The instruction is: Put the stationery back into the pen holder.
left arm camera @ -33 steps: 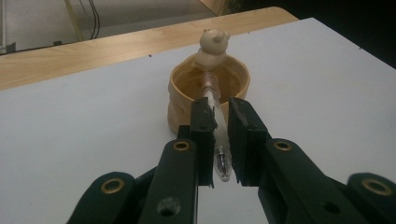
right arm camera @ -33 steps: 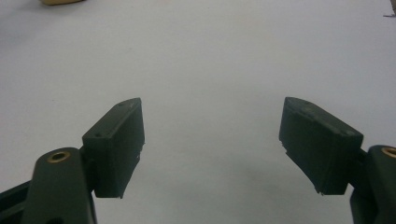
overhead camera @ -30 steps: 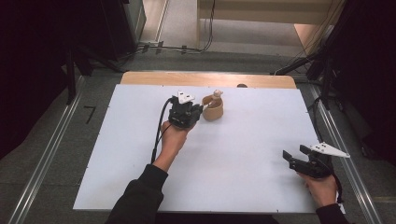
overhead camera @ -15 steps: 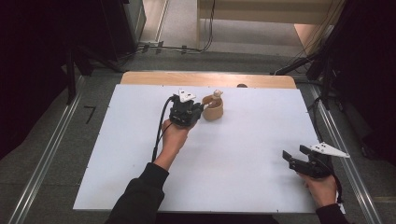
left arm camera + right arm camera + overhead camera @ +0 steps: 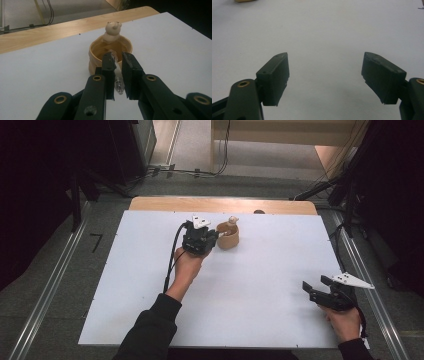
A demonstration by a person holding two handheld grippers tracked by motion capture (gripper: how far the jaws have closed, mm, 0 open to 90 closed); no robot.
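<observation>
Left tongs (image 5: 117, 65) clamping bulb (image 5: 119, 85) at cup (image 5: 110, 53) rim; I'm holding right tongs (image 5: 325, 80) gaping over tabletop (image 5: 324, 30).

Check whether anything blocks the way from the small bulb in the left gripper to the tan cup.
Nothing visible does. The left gripper holds the small bulb right at the near rim of the tan cup; the little figure sits on the far rim.

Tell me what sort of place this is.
Probably a lab or workshop set up for recording, not a home. A plain white board covers a wooden table, metal rails run along the grey floor, and cables trail behind. The left claw holds a small glass bulb by a tan cup.
</observation>
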